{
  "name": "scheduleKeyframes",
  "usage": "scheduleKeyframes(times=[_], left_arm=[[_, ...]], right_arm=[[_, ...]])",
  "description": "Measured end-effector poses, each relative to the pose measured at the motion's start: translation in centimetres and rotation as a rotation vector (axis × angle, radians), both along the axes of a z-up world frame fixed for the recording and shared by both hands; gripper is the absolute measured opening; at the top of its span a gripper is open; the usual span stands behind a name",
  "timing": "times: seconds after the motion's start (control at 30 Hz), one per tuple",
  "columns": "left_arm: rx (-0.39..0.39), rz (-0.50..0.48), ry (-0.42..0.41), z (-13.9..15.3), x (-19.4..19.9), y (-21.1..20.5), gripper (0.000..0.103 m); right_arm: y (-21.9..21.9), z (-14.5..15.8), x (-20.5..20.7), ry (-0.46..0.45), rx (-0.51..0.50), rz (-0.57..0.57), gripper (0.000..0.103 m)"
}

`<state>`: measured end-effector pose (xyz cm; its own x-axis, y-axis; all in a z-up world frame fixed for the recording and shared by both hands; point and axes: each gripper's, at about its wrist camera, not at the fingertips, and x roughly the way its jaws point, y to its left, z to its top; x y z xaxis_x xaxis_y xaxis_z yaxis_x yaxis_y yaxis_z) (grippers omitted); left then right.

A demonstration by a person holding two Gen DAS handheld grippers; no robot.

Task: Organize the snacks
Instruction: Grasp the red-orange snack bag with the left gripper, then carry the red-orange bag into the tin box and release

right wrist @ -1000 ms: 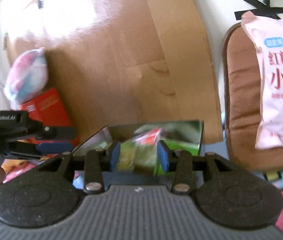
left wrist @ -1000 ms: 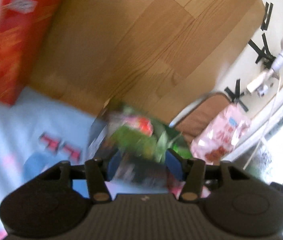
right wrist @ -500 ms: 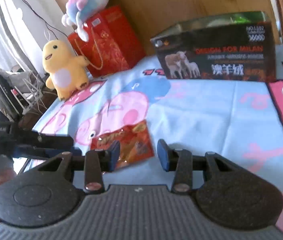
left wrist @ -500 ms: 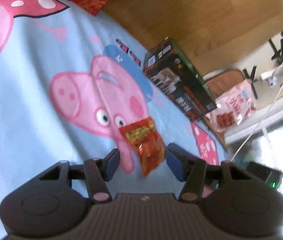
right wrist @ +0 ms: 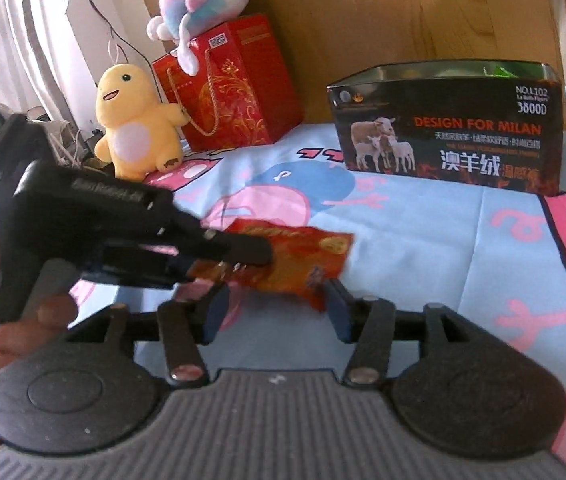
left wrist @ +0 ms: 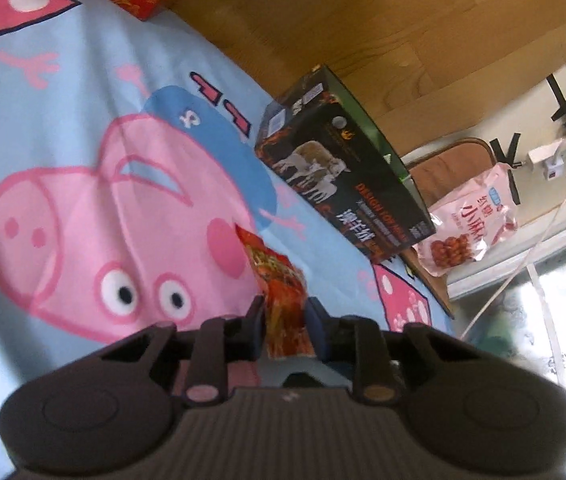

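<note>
A blue cartoon-pig blanket (right wrist: 423, 240) covers the surface, with a black box (right wrist: 451, 128) at upper right before a wooden wall and a red gift bag (right wrist: 235, 92) and yellow plush toy (right wrist: 135, 128) at upper left. The left gripper (left wrist: 283, 320) reaches in from the frame's left, its jaws closed on a red snack packet (right wrist: 307, 256). The right gripper (right wrist: 275, 312) sits spread wide just below the packet, gripping nothing.
</note>
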<state>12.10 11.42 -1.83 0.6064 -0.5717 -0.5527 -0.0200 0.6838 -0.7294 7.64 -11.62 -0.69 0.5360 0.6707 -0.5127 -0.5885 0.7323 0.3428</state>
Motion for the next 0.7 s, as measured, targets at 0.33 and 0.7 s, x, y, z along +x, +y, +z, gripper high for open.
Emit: scheduleKeyframes(times=[0.33, 0.7], left_arm=[[-0.083, -0.049, -0.042, 2.1, -0.3, 0.6, 0.016], [-0.176, -0.097, -0.122, 4.4, -0.5, 1.3, 0.016]], right_arm=[[-0.5, 0.3, -0.2, -0.036, 0.007, -0.022, 0.057], [-6.9, -1.0, 3.9, 0.304, 0.545, 0.071, 0.038]])
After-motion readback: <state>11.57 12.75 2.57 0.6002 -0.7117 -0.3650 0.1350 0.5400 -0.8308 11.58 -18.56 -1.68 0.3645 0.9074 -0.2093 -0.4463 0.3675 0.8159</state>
